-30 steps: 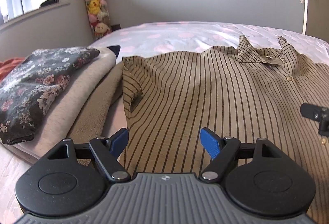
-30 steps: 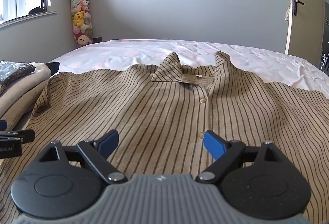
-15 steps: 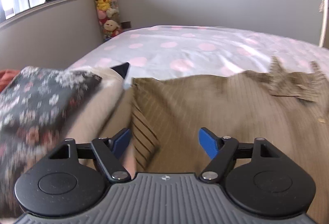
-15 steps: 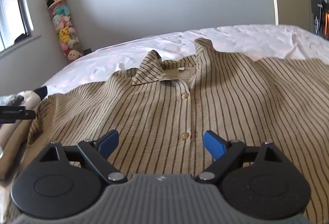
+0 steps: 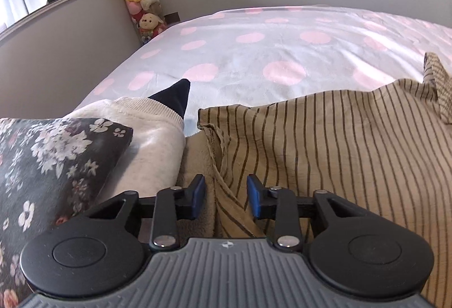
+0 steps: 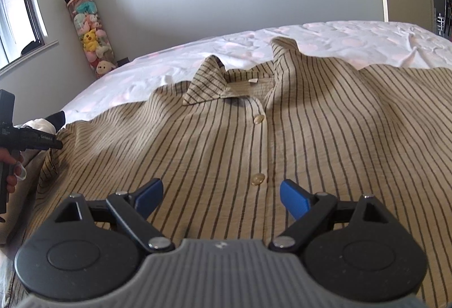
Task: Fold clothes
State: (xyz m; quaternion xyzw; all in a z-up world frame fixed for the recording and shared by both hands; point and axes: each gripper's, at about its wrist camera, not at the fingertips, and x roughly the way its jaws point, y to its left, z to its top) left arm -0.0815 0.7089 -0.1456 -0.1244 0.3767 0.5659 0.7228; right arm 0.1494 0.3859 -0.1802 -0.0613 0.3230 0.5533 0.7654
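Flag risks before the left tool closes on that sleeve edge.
1. The left tool straddles the striped shirt sleeve edge right beside the tan fleece of the folded pile; it could pinch both.
2. Lifting the sleeve may drag the floral garment stack.
3. The right tool hangs open over the buttons, pinning nothing, so the shirt may slide.

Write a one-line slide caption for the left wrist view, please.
Open left gripper straddles the sleeve edge of a striped shirt beside a stack of folded clothes on a dotted bed.
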